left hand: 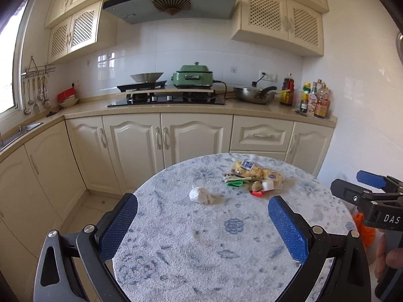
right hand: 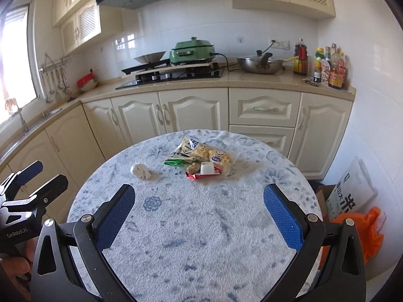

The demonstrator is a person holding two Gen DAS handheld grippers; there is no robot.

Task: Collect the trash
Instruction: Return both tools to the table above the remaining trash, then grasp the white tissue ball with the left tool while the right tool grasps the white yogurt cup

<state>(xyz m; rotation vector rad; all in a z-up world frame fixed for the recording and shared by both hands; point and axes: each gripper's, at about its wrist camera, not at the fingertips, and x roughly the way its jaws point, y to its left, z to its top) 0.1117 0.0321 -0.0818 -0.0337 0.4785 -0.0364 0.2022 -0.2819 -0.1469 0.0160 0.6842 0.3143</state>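
Observation:
A crumpled white tissue [left hand: 200,194] lies on the round blue-patterned table [left hand: 201,251]; it also shows in the right wrist view [right hand: 140,171]. Right of it sits a pile of trash: a clear snack bag [left hand: 254,171], green wrapper [left hand: 233,181], red wrapper [left hand: 257,193] and small white cup [left hand: 267,185]. The pile also shows in the right wrist view [right hand: 205,161]. My left gripper [left hand: 202,216] is open and empty, above the near table, short of the tissue. My right gripper [right hand: 199,206] is open and empty, also short of the trash.
An orange bag [right hand: 357,234] sits on the floor right of the table, beside a cardboard box [right hand: 323,198] and a white sack [right hand: 350,193]. Kitchen cabinets [left hand: 166,138], stove [left hand: 166,99], pans and bottles [left hand: 314,99] line the far counter.

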